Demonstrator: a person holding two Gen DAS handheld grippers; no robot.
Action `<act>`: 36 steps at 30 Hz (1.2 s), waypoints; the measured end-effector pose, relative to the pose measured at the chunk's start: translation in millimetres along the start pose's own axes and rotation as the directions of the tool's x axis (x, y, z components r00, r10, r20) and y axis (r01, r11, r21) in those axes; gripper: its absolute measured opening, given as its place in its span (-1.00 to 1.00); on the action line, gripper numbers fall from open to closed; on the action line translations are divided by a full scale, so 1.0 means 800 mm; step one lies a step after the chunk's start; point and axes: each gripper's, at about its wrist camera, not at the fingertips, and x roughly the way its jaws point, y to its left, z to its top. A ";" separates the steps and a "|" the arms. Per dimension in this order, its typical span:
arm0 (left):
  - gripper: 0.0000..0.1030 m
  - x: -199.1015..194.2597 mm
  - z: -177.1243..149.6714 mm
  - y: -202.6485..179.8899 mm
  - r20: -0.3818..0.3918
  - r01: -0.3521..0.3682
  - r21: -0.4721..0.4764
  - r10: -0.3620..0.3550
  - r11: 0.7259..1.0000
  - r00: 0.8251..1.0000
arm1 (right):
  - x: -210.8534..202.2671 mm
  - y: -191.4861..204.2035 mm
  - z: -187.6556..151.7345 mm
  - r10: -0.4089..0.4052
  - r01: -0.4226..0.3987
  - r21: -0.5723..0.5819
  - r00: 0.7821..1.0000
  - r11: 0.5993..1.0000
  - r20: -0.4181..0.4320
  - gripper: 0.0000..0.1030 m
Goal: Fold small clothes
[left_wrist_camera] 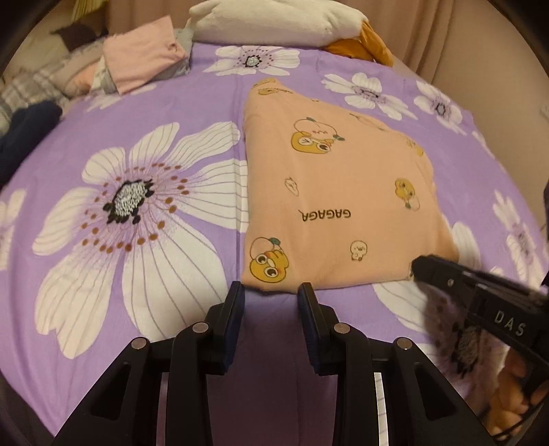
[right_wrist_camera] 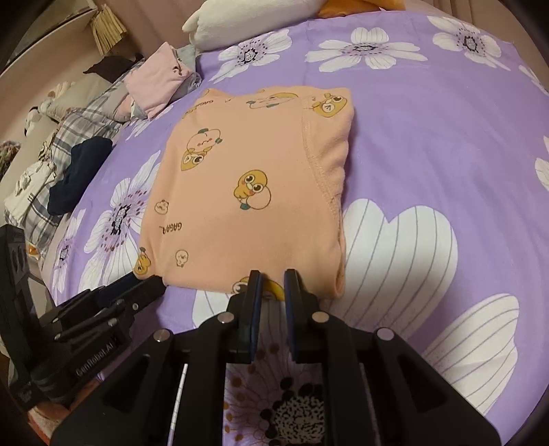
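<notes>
- Peach cotton garment (right_wrist_camera: 247, 192), printed with cartoon ducks, lies on the purple flowered bed (right_wrist_camera: 429, 137), already folded into a compact rectangle with a seamed edge along its right side.
- Pink folded clothes (left_wrist_camera: 144, 55) sit stacked near the pillow (left_wrist_camera: 274, 20); a dark navy piece (right_wrist_camera: 80, 171) and plaid items at the left look unfolded, so I judge more folding is left.
- Left tool (left_wrist_camera: 271, 291) is released, its jaws moderately apart just short of the garment's near edge, gripping nothing.
- Right tool (right_wrist_camera: 272, 279) is narrowly parted at the near hem; whether it pinches the cloth I cannot tell.
</notes>
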 end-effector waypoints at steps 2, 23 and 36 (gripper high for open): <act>-0.39 0.000 0.001 0.000 0.002 -0.005 0.001 0.005 1.000 1.000 | -0.001 0.007 0.002 -0.008 0.008 -0.012 1.000 1.000 0.001 -0.74; -0.39 -0.046 0.083 0.039 0.100 0.173 -0.110 -0.163 0.979 0.982 | -0.043 -0.020 0.025 0.170 -0.179 0.071 0.979 0.981 0.115 -0.66; -0.08 0.115 0.182 0.047 -0.086 0.206 -0.096 -0.214 0.974 0.973 | 0.065 -0.087 0.144 0.120 -0.125 0.270 0.992 0.955 0.036 -0.79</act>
